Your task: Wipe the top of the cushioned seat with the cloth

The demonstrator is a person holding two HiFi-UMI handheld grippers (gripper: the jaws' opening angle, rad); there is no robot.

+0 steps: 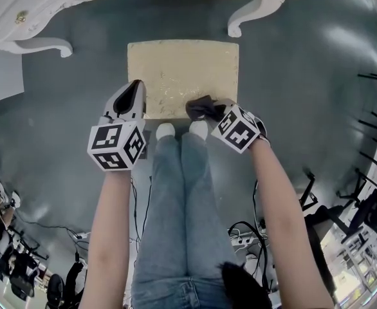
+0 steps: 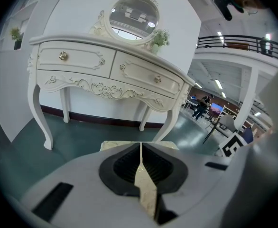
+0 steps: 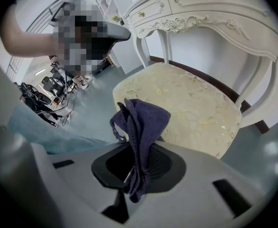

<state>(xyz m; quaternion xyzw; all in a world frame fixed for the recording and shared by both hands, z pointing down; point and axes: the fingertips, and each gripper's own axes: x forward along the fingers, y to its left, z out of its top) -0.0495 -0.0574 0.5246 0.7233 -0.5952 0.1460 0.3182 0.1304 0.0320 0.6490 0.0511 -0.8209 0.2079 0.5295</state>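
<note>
One seat (image 1: 182, 69), one cloth (image 3: 143, 120): right gripper (image 3: 135, 161) clamps the cloth; left gripper (image 2: 141, 161) jaws together, beside it.

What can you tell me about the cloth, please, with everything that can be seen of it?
The cloth is dark navy, of a soft, towel-like weave, small and bunched into upright folds. The right hand-held gripper is shut on its lower part, so most of it sticks out past the jaws, with a short end hanging behind them. In the head view it sits over the near edge of the cushioned seat, right of the middle. Whether it touches the seat's pale gold fabric cannot be told.
</note>
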